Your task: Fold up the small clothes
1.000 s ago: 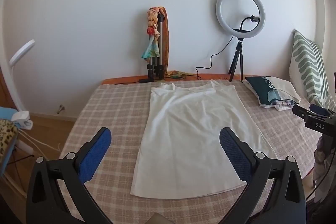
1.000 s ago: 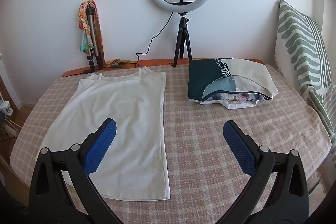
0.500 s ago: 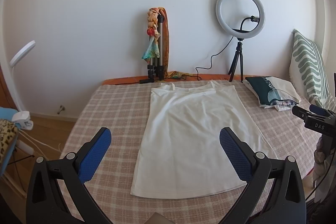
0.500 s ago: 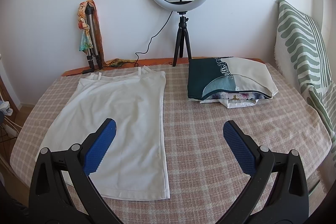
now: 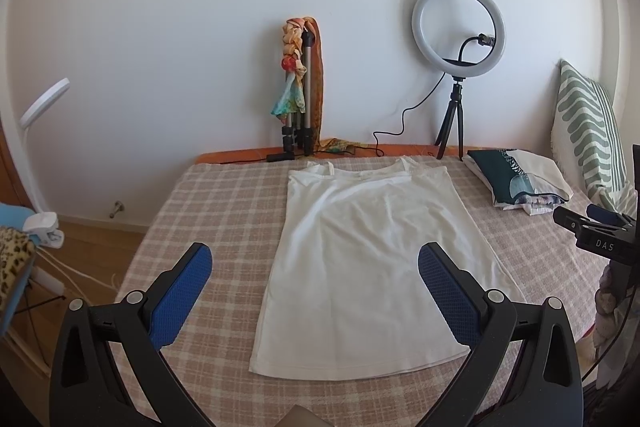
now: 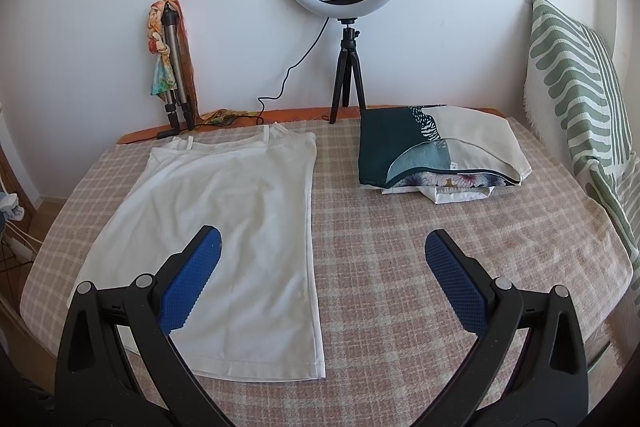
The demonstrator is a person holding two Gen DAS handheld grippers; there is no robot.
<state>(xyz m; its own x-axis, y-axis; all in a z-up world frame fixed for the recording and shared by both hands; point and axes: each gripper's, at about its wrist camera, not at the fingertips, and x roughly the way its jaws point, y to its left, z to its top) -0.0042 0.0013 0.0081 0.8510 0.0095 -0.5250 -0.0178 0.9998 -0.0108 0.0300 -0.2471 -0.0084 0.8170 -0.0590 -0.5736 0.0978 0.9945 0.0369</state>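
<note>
On the checked bed (image 5: pixel 224 195), a thin, limp white camisole (image 5: pixel 372 255) lay flat, likeliest gripped at its hem corners by the left claw (image 5: pixel 316 291) and right claw (image 6: pixel 322 275), both wide open, empty.

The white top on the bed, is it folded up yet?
No, spread out flat. The white top lies full length on the checked bed cover, straps by the wall and hem nearest the cameras.

Bed (image 6: pixel 380 227) with pink-beige checked cover; white strappy top (image 6: pixel 228 227) spread flat on its left part, straps toward wall; folded clothes pile (image 6: pixel 440 155) at far right, apart from top; ring light tripod (image 6: pixel 347 75) and scarf-wrapped folded tripod (image 6: pixel 172 67) at far edge
</note>
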